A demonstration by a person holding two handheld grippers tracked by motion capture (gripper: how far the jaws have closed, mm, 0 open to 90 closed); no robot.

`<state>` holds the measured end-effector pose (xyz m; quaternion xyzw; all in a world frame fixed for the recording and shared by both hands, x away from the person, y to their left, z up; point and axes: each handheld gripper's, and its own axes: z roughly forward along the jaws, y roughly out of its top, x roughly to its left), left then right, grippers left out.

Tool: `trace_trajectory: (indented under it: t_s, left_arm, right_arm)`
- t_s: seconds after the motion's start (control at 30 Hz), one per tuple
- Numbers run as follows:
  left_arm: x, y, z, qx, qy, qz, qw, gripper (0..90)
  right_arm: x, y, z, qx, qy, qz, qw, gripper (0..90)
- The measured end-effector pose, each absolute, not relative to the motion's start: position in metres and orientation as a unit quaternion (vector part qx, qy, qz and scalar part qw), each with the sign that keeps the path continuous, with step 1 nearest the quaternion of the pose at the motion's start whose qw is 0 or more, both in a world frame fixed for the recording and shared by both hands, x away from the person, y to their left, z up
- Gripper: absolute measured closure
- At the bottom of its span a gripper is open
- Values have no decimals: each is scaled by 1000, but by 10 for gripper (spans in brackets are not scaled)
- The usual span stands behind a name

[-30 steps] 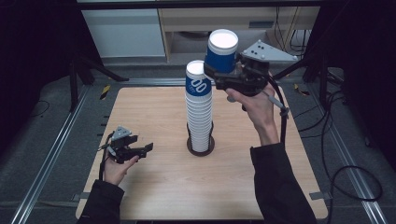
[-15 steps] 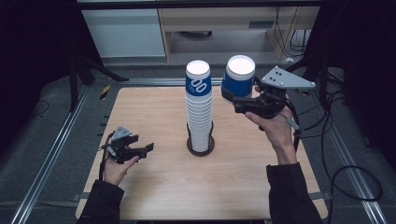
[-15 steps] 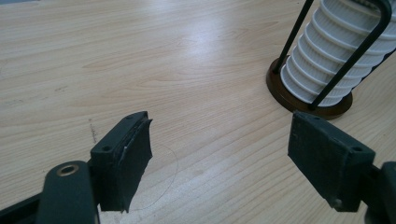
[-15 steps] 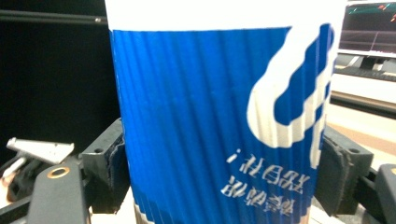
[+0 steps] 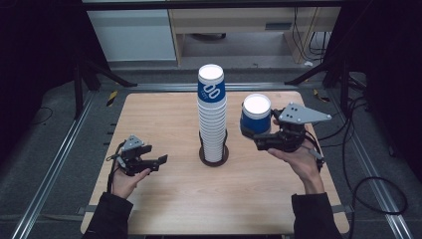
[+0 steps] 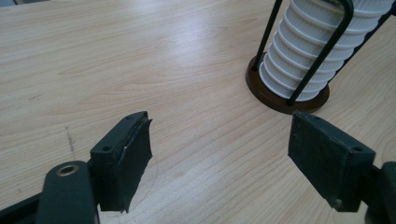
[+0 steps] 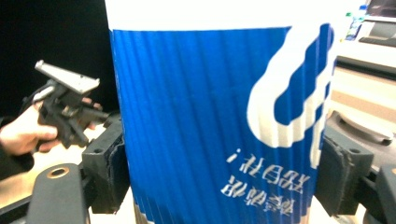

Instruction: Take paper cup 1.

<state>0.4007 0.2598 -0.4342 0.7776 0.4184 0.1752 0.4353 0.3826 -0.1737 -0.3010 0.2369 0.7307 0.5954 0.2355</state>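
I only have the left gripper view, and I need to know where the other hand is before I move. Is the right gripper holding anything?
Observer: Yes. The right gripper is shut on a blue cup, held upside down with its white base up.
Operator: Where is it, relative to the stack I see?
Observer: To the right of the cup stack, apart from it, above the table.
Operator: How tall is that stack? I see just its bottom.
Observer: It rises well above its holder, and its top cup is blue and also upside down.
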Motion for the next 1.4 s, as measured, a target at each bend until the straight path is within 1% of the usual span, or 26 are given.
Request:
trace_trajectory:
  t_s: [0.03,0.33,0.53,1.0,1.07,1.4]
  left_arm:
    - [401,260,-434,778,418,175,435,207]
    - [397,248,-434,795,395,163,431,208]
    - [394,242,-433,803,381,160,430,207]
    - [392,233,-431,809,369,153,431,208]
    - [391,234,-429,807,368,153,435,208]
    - [387,232,-427,812,358,149,435,207]
  right_arm:
    - [383,-174,-301,237,731,595,236,201]
    - [381,-178,-340,230,760,572,204,199]
    - [380,-178,-355,222,770,567,189,197]
    - [374,-180,-378,212,794,541,177,197]
    - [374,-176,-384,203,799,541,167,197]
    - [375,-157,-396,174,831,506,152,197]
